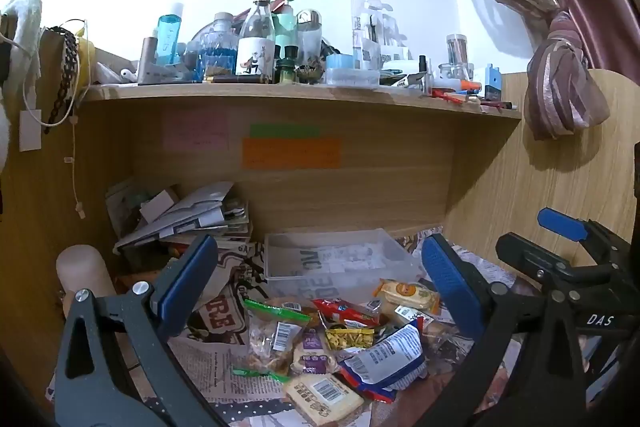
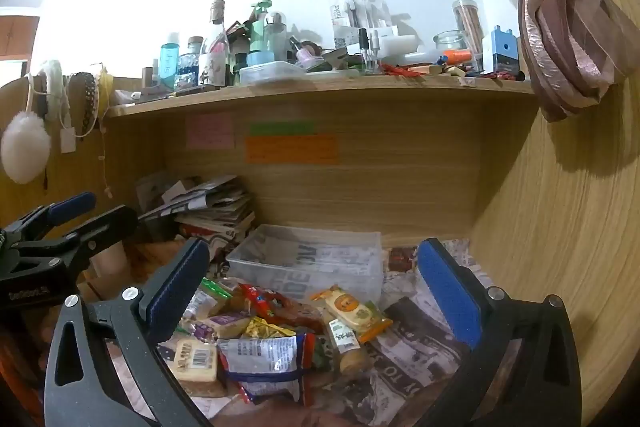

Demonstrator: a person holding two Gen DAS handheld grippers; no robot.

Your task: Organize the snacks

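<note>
Left wrist view: crinkled snack packets (image 1: 336, 343) lie heaped between left gripper's (image 1: 320, 287) wide-spread fingers.

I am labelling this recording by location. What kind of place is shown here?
Probably a desk nook in a bedroom or dorm room: a wooden shelf crowded with toiletry bottles, sticky notes on the back panel, and a tied curtain beside it.

A heap of wrapped snacks (image 1: 332, 343) lies on the newspaper-covered worktop (image 1: 216, 367): a green-edged clear bag of nuts (image 1: 272, 335), a red packet (image 1: 344, 311), a yellow packet (image 1: 348, 337), a white-and-blue pouch (image 1: 384, 355) and pale cake bars (image 1: 406, 293). Just behind them stands an empty clear plastic bin (image 1: 340, 259), upright.
</note>
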